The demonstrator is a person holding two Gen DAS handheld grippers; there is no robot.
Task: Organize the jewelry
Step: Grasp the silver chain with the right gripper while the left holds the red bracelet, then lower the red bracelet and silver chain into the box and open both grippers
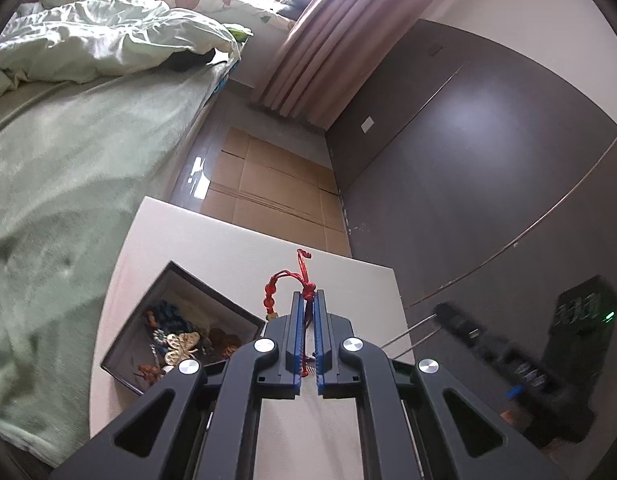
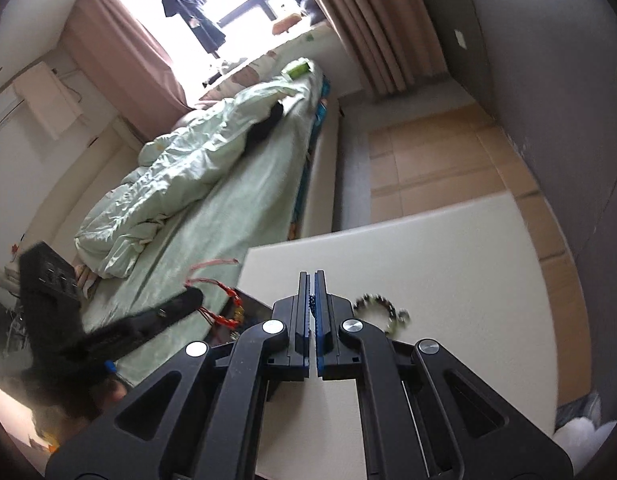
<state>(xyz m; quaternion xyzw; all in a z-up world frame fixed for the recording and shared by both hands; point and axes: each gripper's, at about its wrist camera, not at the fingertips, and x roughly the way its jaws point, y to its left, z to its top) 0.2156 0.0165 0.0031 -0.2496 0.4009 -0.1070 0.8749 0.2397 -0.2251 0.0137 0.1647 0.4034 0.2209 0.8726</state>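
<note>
A: What has the left gripper point(image 1: 308, 300) got?

B: Its jaws are clamped on a red knotted cord bracelet point(image 1: 286, 286), lifted above the white table point(image 1: 236, 248).

A: And the jewelry box point(image 1: 176, 320)?

B: It sits open on that table, at the edge nearest the bed point(image 1: 68, 184), with brooches and beads inside.

A: The right gripper point(image 2: 312, 280)?

B: Pinched narrow on 1 dark beaded strand point(image 2: 311, 302); another beaded bracelet point(image 2: 382, 310) lies on the table just beside it.
</note>
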